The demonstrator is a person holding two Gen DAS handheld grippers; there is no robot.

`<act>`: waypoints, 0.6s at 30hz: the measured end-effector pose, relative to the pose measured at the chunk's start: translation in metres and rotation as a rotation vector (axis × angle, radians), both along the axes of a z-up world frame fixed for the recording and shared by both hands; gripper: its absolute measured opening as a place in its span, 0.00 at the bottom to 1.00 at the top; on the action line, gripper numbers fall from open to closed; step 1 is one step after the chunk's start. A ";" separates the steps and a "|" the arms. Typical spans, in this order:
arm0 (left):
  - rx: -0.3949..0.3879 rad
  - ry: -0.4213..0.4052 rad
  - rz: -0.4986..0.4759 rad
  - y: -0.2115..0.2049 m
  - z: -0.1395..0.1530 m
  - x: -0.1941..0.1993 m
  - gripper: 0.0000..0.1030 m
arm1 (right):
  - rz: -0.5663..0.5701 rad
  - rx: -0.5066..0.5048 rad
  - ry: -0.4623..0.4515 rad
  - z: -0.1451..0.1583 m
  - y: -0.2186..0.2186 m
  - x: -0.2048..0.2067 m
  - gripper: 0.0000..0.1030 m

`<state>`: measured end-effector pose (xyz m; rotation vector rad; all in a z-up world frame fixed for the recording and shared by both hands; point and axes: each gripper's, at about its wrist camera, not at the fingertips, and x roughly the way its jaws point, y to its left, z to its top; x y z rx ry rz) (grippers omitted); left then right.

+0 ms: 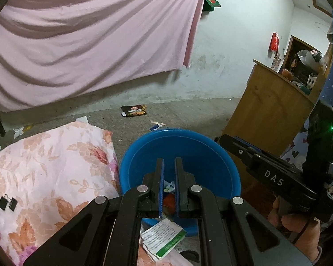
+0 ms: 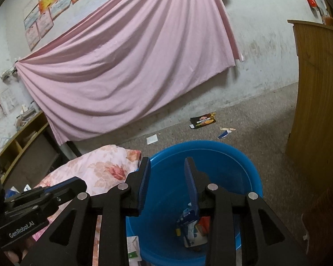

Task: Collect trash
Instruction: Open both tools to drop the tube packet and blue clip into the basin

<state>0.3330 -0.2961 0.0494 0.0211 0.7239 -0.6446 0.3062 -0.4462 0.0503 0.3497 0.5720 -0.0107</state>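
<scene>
A blue plastic basin (image 1: 188,146) (image 2: 233,155) stands on the floor and holds several wrappers (image 2: 193,230) (image 1: 168,190). My left gripper (image 1: 169,166) hovers over the basin's near side, its jaws a narrow gap apart with nothing between them. My right gripper (image 2: 167,166) hovers over the basin with jaws wide apart and empty; it also shows in the left wrist view (image 1: 224,138). A white and green paper packet (image 1: 164,237) lies beside the basin on the bedding. Loose trash lies on the floor beyond: a black snack bag (image 1: 134,110) (image 2: 203,120), a blue and white wrapper (image 1: 157,125) (image 2: 225,133), a white card (image 2: 152,139).
A floral quilt (image 1: 44,177) (image 2: 104,166) lies left of the basin, with two black binder clips (image 1: 7,202) on it. A wooden cabinet (image 1: 266,115) (image 2: 317,99) stands to the right. A pink sheet (image 1: 88,40) hangs on the far wall. White scraps (image 1: 18,132) lie by the wall.
</scene>
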 end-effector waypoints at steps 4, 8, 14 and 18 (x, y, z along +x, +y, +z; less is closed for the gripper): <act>0.023 -0.022 0.015 0.004 0.004 -0.003 0.06 | 0.002 -0.003 -0.005 0.001 0.002 0.000 0.29; 0.034 -0.045 0.026 0.010 0.010 -0.006 0.06 | 0.004 -0.007 -0.011 0.002 0.005 0.002 0.29; 0.048 -0.082 0.059 0.023 0.020 -0.011 0.06 | 0.006 -0.014 -0.026 0.007 0.011 0.004 0.29; 0.056 -0.103 0.088 0.036 0.028 -0.015 0.09 | 0.008 -0.031 -0.049 0.013 0.018 0.006 0.29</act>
